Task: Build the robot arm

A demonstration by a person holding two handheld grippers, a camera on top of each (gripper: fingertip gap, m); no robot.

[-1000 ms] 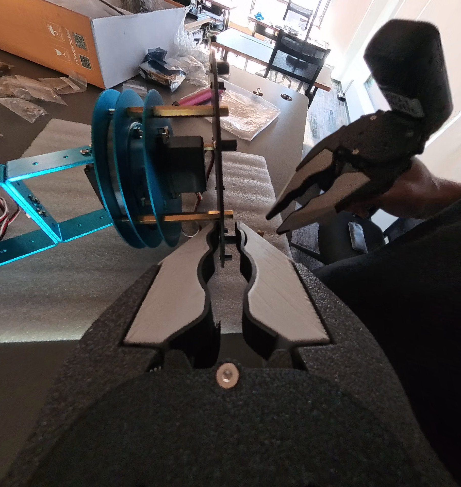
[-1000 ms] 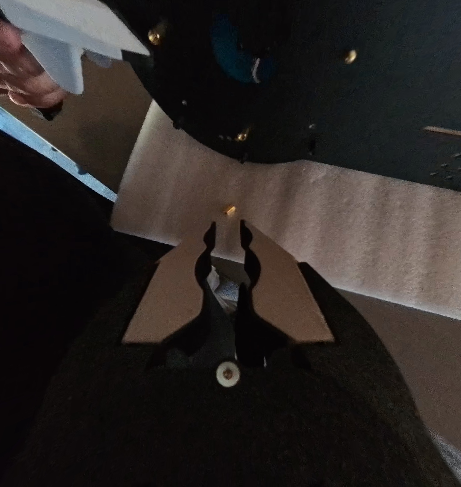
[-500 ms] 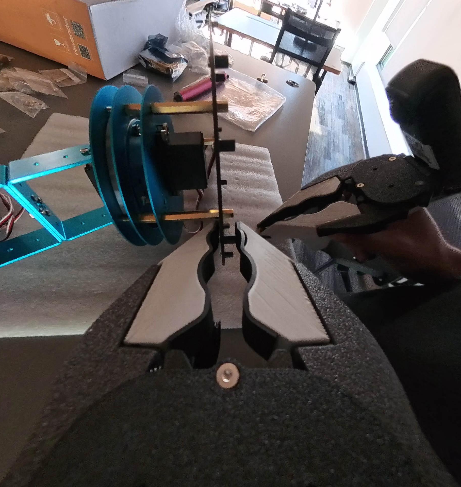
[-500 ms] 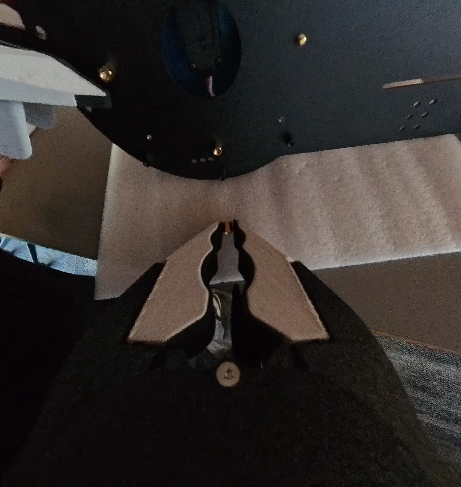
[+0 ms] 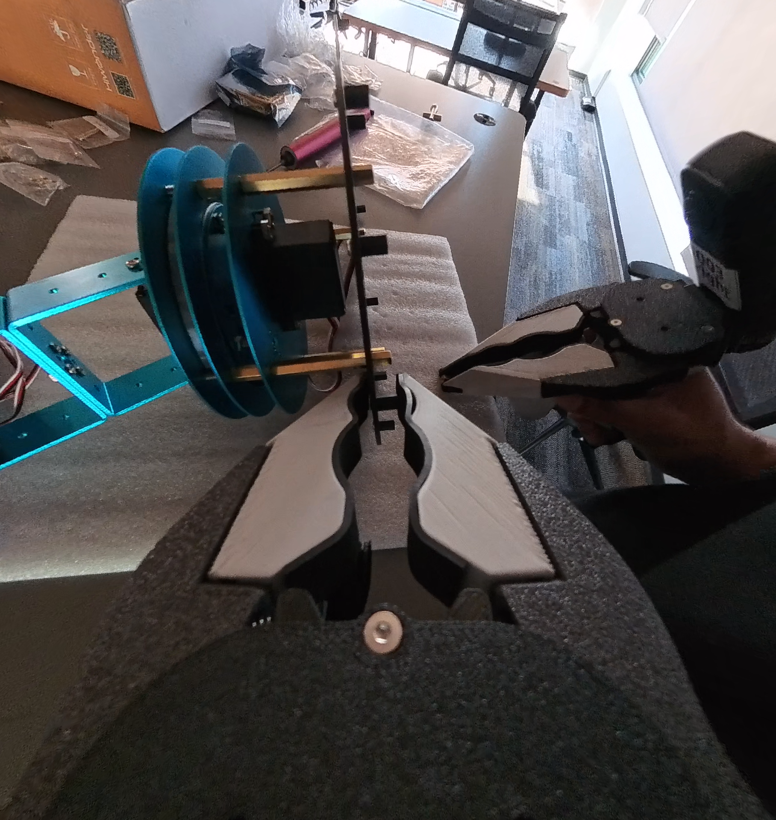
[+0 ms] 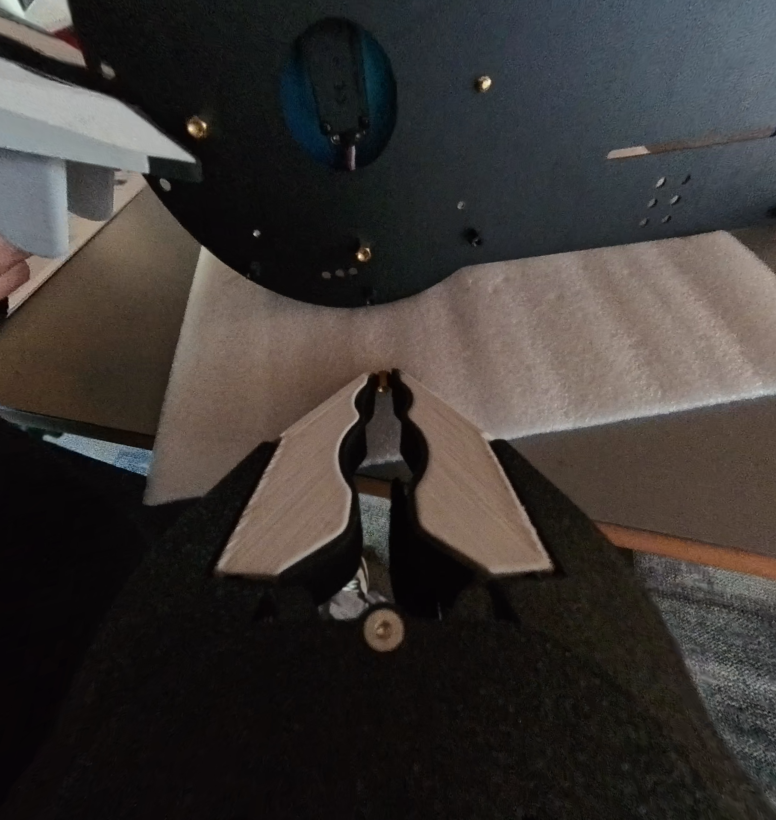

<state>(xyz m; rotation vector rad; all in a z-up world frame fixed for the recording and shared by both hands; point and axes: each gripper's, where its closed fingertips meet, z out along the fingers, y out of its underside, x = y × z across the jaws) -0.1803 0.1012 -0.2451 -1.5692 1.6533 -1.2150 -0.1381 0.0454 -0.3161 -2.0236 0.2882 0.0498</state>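
Observation:
My left gripper (image 5: 379, 384) is shut on the lower edge of a thin black plate (image 6: 510, 133), which it holds upright, seen edge-on in the left wrist view. Brass standoffs (image 5: 324, 361) join the plate to stacked blue discs (image 5: 191, 275) with a black servo (image 5: 297, 275). My right gripper (image 6: 382, 377) is shut on a small brass screw (image 6: 381, 385) just above the white foam sheet (image 6: 555, 337). In the left wrist view the right gripper (image 5: 444, 385) is just right of my left fingertips, below the plate. A left finger (image 6: 88, 133) shows at the plate's edge.
A blue bracket frame with wires (image 5: 66, 337) extends left from the discs. An orange and white cardboard box (image 5: 66, 53), small plastic bags (image 5: 413, 159) and a magenta screwdriver (image 5: 319, 137) lie at the back of the dark table (image 5: 488, 186). Its right edge drops to carpet. The tips of one gripper are about 10 cm away from the tips of the other.
My right gripper came down to the foam, shut on the small brass screw lying there, and now holds it near the plate's lower edge. My left gripper kept its hold on the plate.

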